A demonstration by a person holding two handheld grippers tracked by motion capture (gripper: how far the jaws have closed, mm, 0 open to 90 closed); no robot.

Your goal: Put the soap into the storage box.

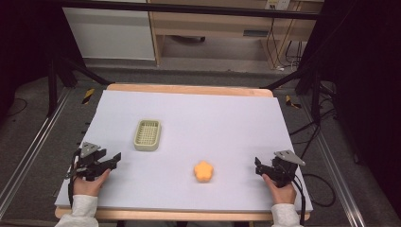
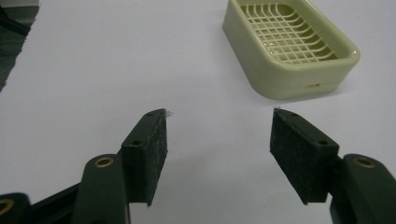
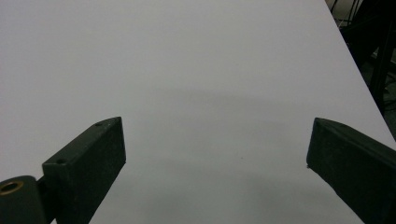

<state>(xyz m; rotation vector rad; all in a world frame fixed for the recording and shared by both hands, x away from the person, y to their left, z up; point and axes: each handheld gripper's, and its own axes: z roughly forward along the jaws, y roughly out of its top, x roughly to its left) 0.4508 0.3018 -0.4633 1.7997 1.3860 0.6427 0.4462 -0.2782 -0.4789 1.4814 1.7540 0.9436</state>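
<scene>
A pale green soap dish [image 1: 147,135] with a grid bottom lies left of the mat's middle. An orange flower-shaped piece [image 1: 204,171] sits nearer the front, right of centre. My left gripper [image 1: 115,158] rests at the front left, a hand holding it. Its jaws stand apart with nothing between them. In the left gripper view the left gripper [image 2: 219,113] points at the mat just short of the soap dish [image 2: 287,44]. At the front right my right gripper [image 1: 258,166] is open and empty. The right gripper view has the right gripper [image 3: 217,121] facing bare mat.
A white mat [image 1: 213,118] covers the wooden table. Black stands and cables [image 1: 312,137] run along both sides of the table. A wooden bench [image 1: 213,28] stands on the floor beyond the far edge.
</scene>
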